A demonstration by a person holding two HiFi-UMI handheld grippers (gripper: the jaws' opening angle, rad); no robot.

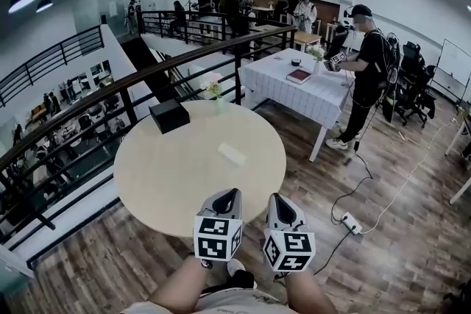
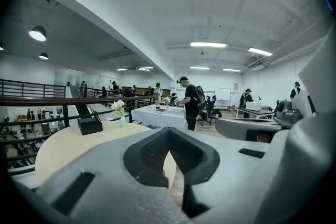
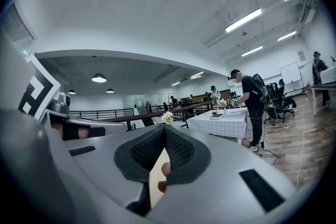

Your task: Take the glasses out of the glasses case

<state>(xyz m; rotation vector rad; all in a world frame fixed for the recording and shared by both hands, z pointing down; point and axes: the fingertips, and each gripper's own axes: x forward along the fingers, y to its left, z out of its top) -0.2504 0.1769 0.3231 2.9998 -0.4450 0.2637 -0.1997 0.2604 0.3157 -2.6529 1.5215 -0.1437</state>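
Left gripper [image 1: 229, 195] and right gripper [image 1: 277, 199]: we hold both at the near edge of the round table [image 1: 162, 180], each with jaws pressed together and empty. Glasses case [image 1: 232, 154]: pale, lying near the table's middle, untouched. Black box [image 1: 169, 115] and flower vase [image 1: 215, 93]: at the table's far edge.

Your head view looks steeply down on the near table [image 1: 169, 173]; both gripper views look level across it from its near edge.
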